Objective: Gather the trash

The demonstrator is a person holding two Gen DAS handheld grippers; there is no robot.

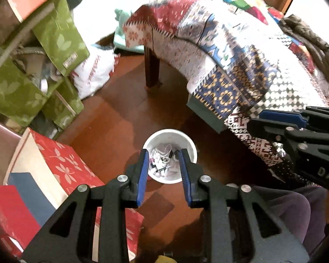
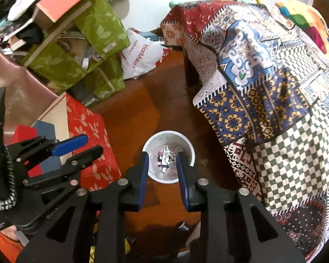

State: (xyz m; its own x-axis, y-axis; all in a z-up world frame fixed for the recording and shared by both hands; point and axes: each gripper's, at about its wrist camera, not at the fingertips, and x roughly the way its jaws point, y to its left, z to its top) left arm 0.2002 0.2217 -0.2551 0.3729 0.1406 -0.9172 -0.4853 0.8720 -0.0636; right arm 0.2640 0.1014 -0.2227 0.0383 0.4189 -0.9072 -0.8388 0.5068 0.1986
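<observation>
Both grippers over the white bin

The left gripper point(image 1: 163, 153) and right gripper point(image 2: 161, 155) stand narrowly parted, empty; the white bin point(image 2: 187, 144) of scraps sits at twelve o'clock.

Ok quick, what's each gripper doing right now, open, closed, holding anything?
Left gripper: open, nothing between its jaws, above the white bin.
Right gripper: open, holding nothing, over the same bin.

Your left claw point(image 1: 163, 153) hangs empty, jaws apart, over the white bin point(image 1: 187, 145) of scraps on the wooden floor point(image 1: 120, 118) beside the bed point(image 1: 241, 70).
</observation>
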